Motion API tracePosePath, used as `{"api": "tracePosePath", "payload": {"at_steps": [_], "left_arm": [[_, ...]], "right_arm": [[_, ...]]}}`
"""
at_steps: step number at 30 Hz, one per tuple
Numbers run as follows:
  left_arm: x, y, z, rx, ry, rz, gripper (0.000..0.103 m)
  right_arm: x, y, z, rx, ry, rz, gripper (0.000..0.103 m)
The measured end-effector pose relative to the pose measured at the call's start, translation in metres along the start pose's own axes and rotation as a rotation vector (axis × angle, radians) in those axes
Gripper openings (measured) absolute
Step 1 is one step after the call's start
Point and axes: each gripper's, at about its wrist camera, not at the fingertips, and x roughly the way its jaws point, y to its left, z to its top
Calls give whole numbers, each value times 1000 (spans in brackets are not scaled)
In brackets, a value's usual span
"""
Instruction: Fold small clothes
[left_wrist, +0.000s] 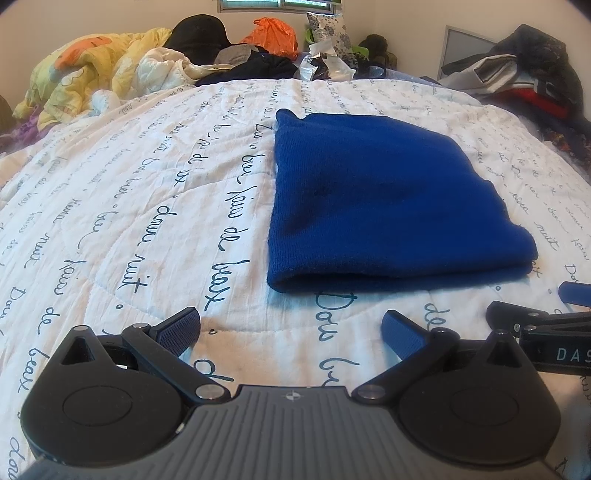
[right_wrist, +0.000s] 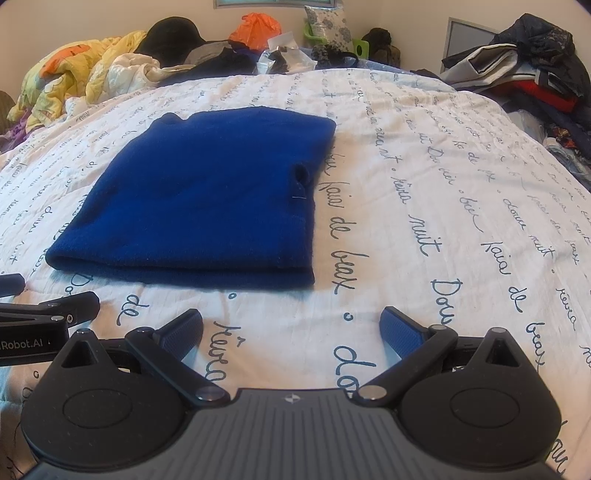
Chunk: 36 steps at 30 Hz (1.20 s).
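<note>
Blue hat (left_wrist: 388, 199) lies flat on the quilt (left_wrist: 147, 221), folded edge toward both grippers. Left gripper (left_wrist: 291, 325) and right gripper (right_wrist: 291, 325) sit just short of it, 2 spread-open pairs of fingers gripping nothing, about equally near.

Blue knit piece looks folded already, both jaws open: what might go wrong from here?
1. The blue knit garment is soft, with stacked layers at its near edge; a shallow pinch may lift only the top layer.
2. The quilt beneath is loose and could get pinched too.
3. The left gripper and right gripper sit close and may collide.
</note>
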Motion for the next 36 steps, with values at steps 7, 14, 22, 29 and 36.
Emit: {"api": "tracePosePath", "payload": {"at_steps": [7, 14, 22, 29, 36], "left_arm": [[0, 0, 0, 4, 4, -3, 103], [0, 0, 1, 4, 6, -4, 103], [1, 0, 1, 5, 3, -3, 103], [0, 1, -1, -2, -6, -4, 103], [-3, 3, -2, -6, -13, 7, 103]], "right_arm": [[1, 0, 2, 3, 7, -3, 103], [0, 1, 1, 4, 2, -5, 103], [0, 1, 1, 5, 1, -5, 103], [0, 1, 1, 5, 2, -5, 103], [-1, 1, 1, 4, 4, 0, 103]]}}
